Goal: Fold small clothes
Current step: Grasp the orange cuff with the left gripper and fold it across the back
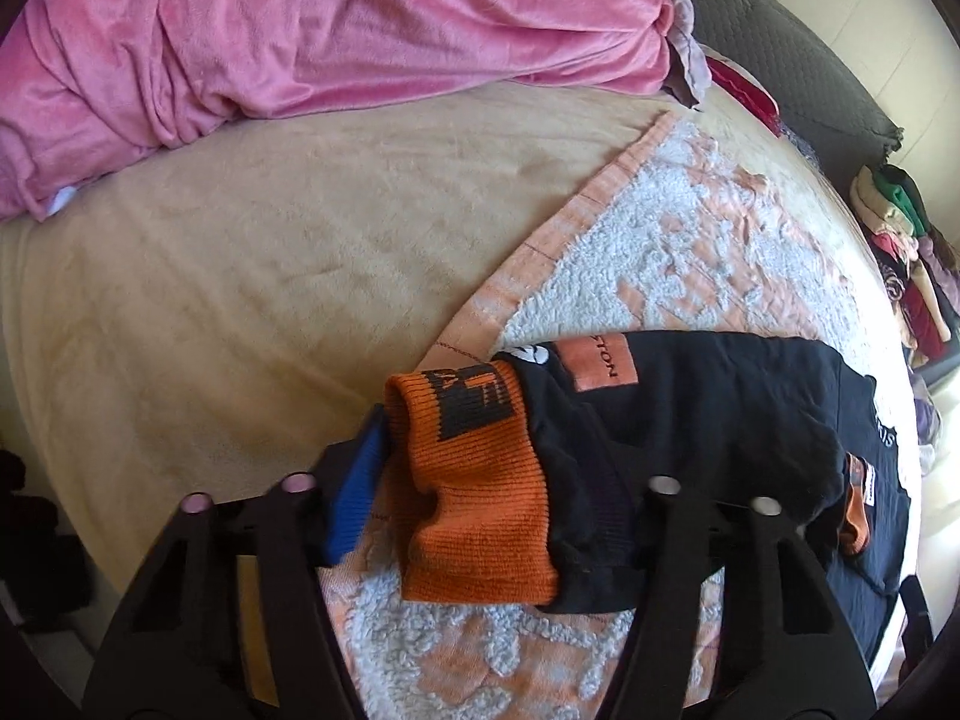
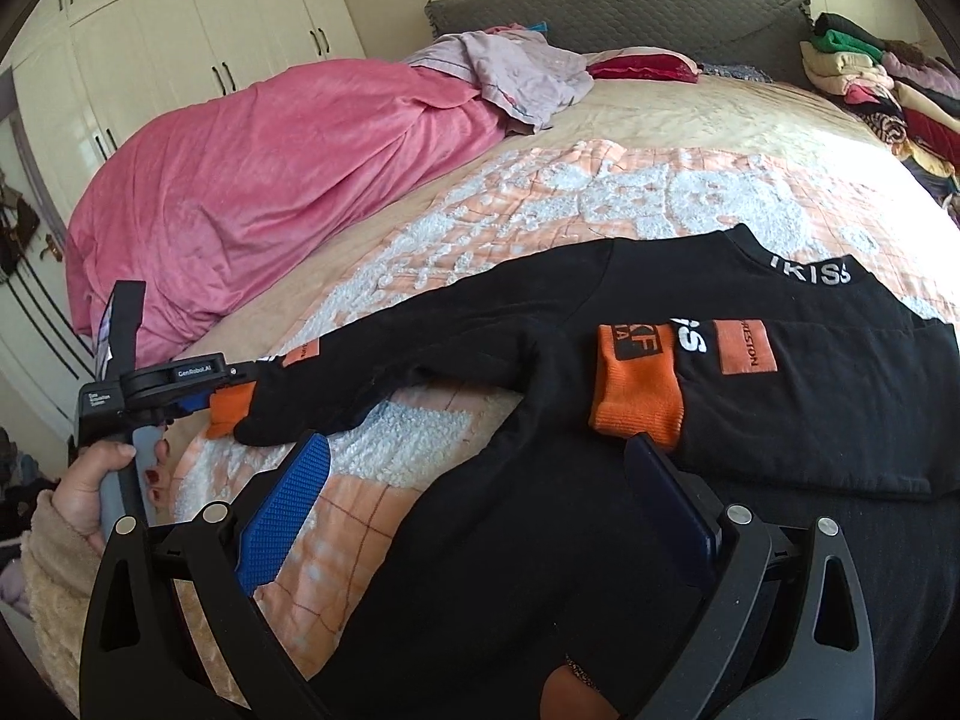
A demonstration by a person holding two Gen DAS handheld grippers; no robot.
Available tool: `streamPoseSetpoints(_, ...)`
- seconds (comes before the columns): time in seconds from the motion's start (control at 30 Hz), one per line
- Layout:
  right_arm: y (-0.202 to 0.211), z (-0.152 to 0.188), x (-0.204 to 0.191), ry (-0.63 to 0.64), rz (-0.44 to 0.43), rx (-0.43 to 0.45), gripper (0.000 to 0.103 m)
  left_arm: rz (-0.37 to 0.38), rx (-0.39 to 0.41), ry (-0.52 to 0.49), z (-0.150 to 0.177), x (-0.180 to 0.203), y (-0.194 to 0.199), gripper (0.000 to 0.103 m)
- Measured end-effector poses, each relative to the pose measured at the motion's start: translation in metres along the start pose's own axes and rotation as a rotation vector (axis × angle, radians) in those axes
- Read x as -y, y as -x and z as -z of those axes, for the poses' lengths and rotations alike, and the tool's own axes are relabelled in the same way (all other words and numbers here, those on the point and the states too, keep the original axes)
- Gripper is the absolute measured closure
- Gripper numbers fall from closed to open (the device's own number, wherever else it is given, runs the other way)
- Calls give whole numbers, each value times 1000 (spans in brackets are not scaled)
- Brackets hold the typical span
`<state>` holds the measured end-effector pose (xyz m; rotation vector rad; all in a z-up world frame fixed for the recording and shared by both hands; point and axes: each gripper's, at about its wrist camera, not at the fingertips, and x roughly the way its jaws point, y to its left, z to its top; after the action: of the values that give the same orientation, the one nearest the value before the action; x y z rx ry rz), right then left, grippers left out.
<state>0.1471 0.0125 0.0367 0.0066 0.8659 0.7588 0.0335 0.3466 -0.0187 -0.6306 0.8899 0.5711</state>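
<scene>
The black top [image 2: 600, 360] lies spread on the quilt [image 2: 540, 180] on the bed. One sleeve, with its orange cuff [image 2: 639, 393], is already folded across the chest; the other sleeve lies stretched out toward the pink blanket [image 2: 240, 180]. The left gripper [image 1: 474, 480] has that sleeve's cuff between its fingers, seemingly clenched on it, though one pad is hidden. The right gripper [image 2: 480, 492] is released, hovering over the lower body. Left to do: bring the second sleeve in, then fold the body
</scene>
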Motion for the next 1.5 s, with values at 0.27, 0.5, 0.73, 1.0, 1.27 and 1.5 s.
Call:
streamPoseSetpoints(0.27,11,9,19,-68,7,15,5,92,58,-35,0,12,9,93)
streamPoseSetpoints(0.5,27,19,41,-131,22,40,5,140,134,-67,2,26,25,97)
streamPoseSetpoints(0.73,39,25,60,-192,47,58,5,208,208,-80,6,40,47,97)
streamPoseSetpoints(1.0,57,24,71,-217,73,97,5,299,277,-112,12,64,74,98)
streamPoseSetpoints(1.27,73,25,87,-257,103,129,5,392,266,-200,20,107,87,98)
streamPoseSetpoints(1.5,90,27,104,-291,126,170,5,460,237,-295,29,151,94,98)
